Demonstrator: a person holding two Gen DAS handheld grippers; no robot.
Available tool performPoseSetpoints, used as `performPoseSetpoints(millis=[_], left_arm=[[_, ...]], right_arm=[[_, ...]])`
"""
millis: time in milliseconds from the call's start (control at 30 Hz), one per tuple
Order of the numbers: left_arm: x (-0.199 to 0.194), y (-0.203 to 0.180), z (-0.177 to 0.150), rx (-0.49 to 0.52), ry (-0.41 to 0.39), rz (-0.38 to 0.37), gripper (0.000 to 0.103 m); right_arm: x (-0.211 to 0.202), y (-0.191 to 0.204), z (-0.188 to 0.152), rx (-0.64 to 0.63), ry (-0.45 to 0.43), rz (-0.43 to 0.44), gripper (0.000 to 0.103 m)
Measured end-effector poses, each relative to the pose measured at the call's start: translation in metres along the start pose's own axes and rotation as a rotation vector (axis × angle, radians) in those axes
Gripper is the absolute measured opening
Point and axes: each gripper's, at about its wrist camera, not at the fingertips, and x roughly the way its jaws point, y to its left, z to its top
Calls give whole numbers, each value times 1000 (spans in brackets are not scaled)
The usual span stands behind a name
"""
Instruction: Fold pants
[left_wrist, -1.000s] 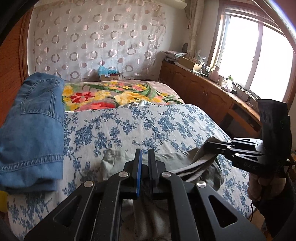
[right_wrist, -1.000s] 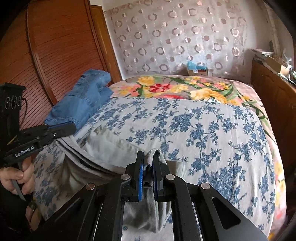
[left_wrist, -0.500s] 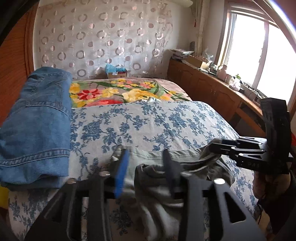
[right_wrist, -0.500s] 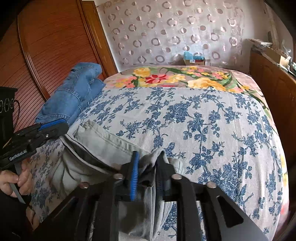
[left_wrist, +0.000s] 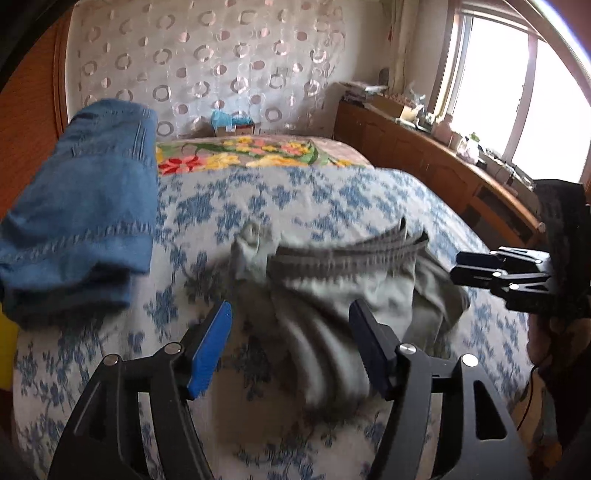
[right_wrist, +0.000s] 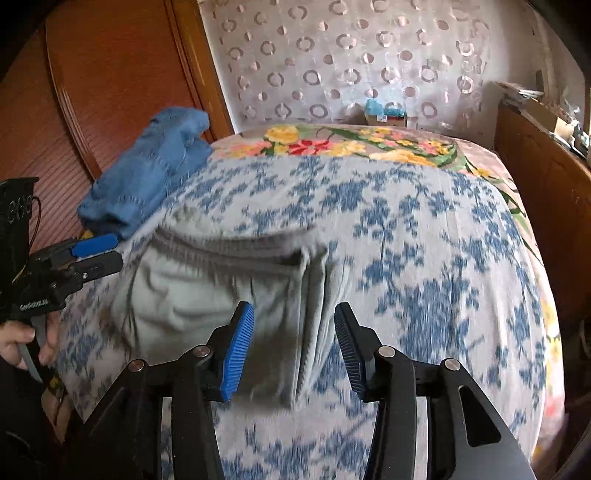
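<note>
The grey pants (left_wrist: 332, 288) lie in a loose, rumpled heap on the bed (left_wrist: 303, 199), near its front edge, resting on the blue-flowered cover. Their ribbed waistband (right_wrist: 229, 251) runs across the far side of the heap, and a folded edge of cloth stands up along the right side in the right wrist view.

The left gripper (left_wrist: 291, 343) hangs just above the near part of the pants; its jaws have just been opening and now stand released, wide apart, with cloth showing in the gap between them but pressed by neither pad. The right gripper (right_wrist: 293, 347) is likewise released, its jaws having just been opening, the folded edge of the pants lying in the gap without being pinched.

Each gripper appears in the other's view, at the side of the heap, and a hand (right_wrist: 22, 343) of the person grips the left one's handle.

A pair of folded blue jeans (left_wrist: 81, 206) lies on the bed's left edge, apart from the grey pants. A bright flowered blanket (right_wrist: 354, 144) covers the far end of the bed, and a wooden cabinet (left_wrist: 424, 158) runs along the wall under the window
</note>
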Motion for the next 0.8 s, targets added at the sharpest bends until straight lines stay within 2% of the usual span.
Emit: performPoseSetpoints(millis=[200, 233, 367, 500, 567, 700, 800], left_arm=[[9, 1, -16, 4, 46, 1, 67], [10, 2, -17, 2, 49, 3, 67], [16, 3, -19, -6, 57, 12, 67], [21, 3, -21, 7, 63, 26, 67], [22, 3, -22, 5, 69, 27, 67], [23, 7, -23, -11, 77, 14, 68], [23, 8, -23, -15, 78, 15, 71]], right_arm=[[-10, 4, -17, 1, 26, 7, 47], [-10, 5, -19, 0, 32, 4, 42], [-6, 5, -22, 4, 53, 1, 36], [-1, 6, -26, 0, 81, 8, 23], [0, 4, -27, 1, 87, 13, 22], [-1, -2, -27, 11, 87, 20, 7], [-8, -3, -29, -3, 62, -21, 4]])
